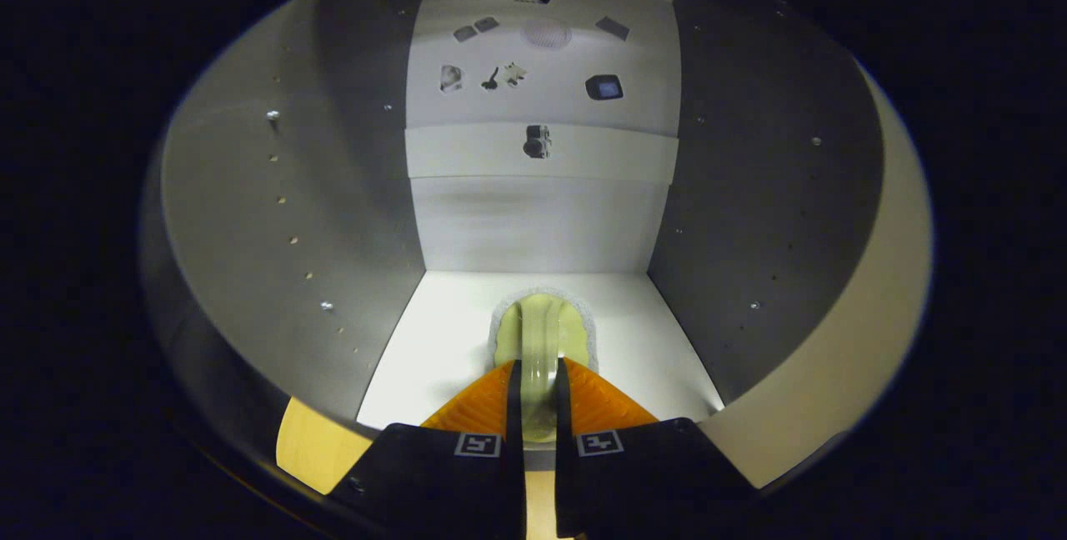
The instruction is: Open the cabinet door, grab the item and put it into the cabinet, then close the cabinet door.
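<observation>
Fingers first: the gripper (538, 394) sits at the cabinet's mouth with its two fingers drawn close together and clamped on the item (540, 340), a pale yellow-green piece whose thin edge runs up the narrow gap between them. Both pads appear to press its flanks. We cannot name the item with confidence (a flat sponge or a soft disc seen edge-on is our best guess); it has a lighter, fuzzy rim around its far end.

Just beyond the fingertips the item's wider end spreads out low over the white cabinet floor (433, 340). Whether it already touches the floor or hangs slightly above it, we cannot tell. A strip of light wood (313, 444) shows below the cabinet's front lip, beside the gripper body.

Further in, grey side walls (275, 215) with rows of small holes and a few studs close in on both sides, and the back panel (533, 223) stands well beyond the item. Small dark shapes are scattered on the upper part of that panel; too small to identify.

We judge the door is open and the placing step is under way. To do it well: lower until the item rests flat on the floor, keep it centred between the walls and well inside the front lip so the door can close, then part the fingers gently and draw straight back without dragging it.
</observation>
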The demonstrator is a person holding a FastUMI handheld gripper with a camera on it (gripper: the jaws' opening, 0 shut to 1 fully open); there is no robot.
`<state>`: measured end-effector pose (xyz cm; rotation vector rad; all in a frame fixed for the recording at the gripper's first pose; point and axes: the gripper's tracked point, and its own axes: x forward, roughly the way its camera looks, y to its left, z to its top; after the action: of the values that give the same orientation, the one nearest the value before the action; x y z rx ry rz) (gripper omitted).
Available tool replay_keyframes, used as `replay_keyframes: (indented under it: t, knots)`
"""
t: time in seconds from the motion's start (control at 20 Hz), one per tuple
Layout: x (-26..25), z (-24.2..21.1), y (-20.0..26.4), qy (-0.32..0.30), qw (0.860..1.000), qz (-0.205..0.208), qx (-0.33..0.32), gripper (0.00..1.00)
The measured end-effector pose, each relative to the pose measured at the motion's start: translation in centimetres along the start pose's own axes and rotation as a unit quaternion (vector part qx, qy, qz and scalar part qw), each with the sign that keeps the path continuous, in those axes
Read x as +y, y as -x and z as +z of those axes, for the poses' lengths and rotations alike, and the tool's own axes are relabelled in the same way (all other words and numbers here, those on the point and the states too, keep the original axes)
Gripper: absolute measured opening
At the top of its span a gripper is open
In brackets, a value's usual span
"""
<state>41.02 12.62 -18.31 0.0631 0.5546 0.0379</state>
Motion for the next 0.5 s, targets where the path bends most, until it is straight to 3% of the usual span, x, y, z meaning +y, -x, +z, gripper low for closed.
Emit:
replay_keyframes:
  t: [0.5]
  knots:
    - [-0.7, -1.0, -7.3, -0.006, 0.999, -0.017, 0.038, 0.18]
